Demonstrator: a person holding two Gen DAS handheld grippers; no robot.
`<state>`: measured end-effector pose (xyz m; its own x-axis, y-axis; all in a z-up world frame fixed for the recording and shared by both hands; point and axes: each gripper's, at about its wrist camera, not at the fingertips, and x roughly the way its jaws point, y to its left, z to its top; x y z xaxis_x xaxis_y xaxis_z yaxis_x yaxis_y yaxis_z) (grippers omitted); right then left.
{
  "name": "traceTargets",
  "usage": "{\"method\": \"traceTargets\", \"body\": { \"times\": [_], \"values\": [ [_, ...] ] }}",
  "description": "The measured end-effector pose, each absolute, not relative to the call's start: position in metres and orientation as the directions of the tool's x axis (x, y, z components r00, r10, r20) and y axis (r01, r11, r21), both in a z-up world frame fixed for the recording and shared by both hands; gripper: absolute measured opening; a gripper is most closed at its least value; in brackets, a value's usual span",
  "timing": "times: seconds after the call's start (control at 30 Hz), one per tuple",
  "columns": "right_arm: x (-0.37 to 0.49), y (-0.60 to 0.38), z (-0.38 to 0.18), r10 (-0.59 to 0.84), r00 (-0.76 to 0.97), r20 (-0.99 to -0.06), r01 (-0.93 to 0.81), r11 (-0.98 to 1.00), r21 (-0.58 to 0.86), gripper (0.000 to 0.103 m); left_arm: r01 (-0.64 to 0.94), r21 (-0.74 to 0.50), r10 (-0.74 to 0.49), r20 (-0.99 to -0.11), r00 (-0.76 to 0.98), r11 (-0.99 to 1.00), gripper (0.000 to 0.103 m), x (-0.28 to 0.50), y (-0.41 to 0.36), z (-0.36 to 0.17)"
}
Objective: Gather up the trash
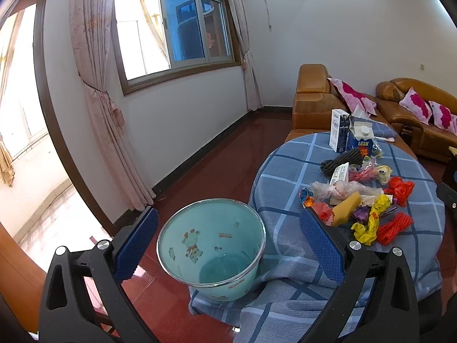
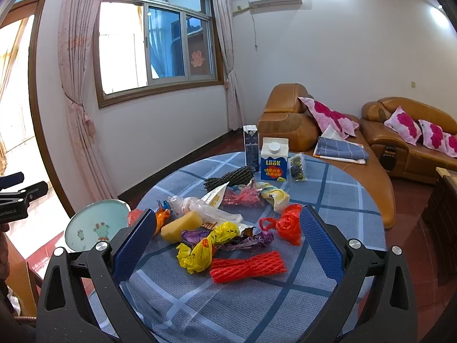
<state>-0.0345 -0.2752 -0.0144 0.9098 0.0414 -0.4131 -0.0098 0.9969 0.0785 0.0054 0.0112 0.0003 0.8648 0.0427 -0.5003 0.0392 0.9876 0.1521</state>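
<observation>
so far: nothing looks collected yet; judging by these views the job is at its very start.
bucket point(image 1: 211, 250): pale green, cartoon print inside, standing at the edge of the table point(image 1: 285, 171); its inside shows bare, no scrap in it.
trash pile: all of it lies on the table, on the far side of the bucket from the window wall.
nearest pieces: red net roll point(image 2: 248, 266), yellow wrapper point(image 2: 206, 247) and purple wrapper point(image 2: 248, 240), close together in front of the right gripper point(image 2: 228, 245).
middle pieces: yellow sponge point(image 2: 180, 226), clear plastic bag point(image 2: 211, 212), red plastic bag point(image 2: 288, 224), orange wrapper point(image 2: 162, 214).
far pieces: dark net roll point(image 2: 228, 177), milk carton point(image 2: 274, 158), tall box point(image 2: 251, 148) and a small snack packet point(image 2: 297, 167), furthest from the bucket.
left gripper point(image 1: 228, 245): fingers spread wide, holding nothing, the bucket framed between them but untouched.
right gripper: fingers spread wide, empty, hovering above the table, apart from the pile.
left to do: by my reading, every piece still has to go into the bucket, nearest ones likely first.
</observation>
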Motion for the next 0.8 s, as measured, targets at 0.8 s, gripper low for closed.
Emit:
{"method": "traceTargets", "body": {
  "times": [0.8],
  "values": [
    [-0.0334,-0.2765,-0.0179,0.039,0.907,-0.419,-0.007,0.997,0.079,0.098,0.038,0.157,0.047,-0.505,0.862,0.987,0.097,0.0046,0.0110,-0.0048]
  ]
}}
